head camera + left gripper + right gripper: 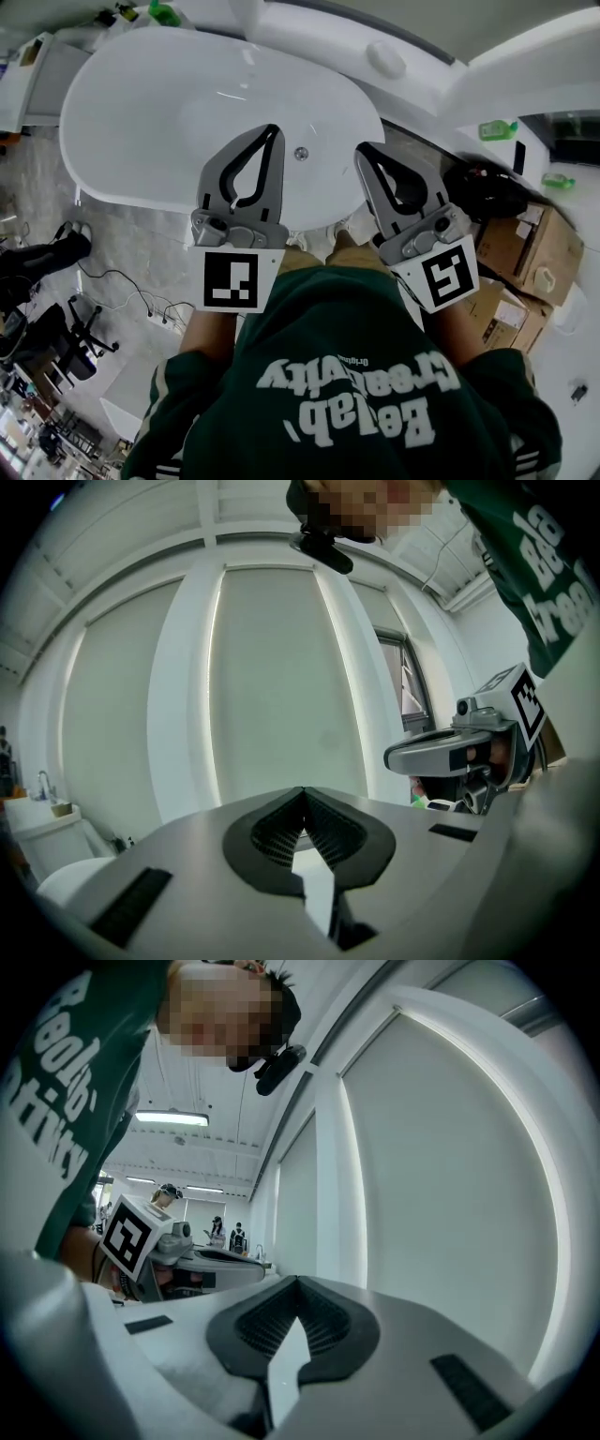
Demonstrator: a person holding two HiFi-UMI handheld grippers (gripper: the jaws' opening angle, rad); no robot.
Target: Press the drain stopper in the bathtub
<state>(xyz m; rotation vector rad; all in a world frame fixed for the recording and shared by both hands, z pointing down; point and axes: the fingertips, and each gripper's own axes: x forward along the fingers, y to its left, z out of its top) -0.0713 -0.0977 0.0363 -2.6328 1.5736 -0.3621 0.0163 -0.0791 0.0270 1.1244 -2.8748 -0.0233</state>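
My left tongs (273,131) and right tongs (363,150) are both closed tip to tip on nothing, held about level over the bathtub (141,103) and pointing toward 12 o'clock. The drain stopper (301,153) sits on the tub floor between them, at 4 o'clock from the left tips and 9 o'clock from the right. The left looks nearer, so I judge it should tip downward to press.

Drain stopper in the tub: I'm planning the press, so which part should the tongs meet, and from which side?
The round top of the drain stopper, from straight above: it sits low in the bathtub floor, showing no edge to pinch. Shut tips would likely push it best; the left tongs, shut and empty, look nearest.
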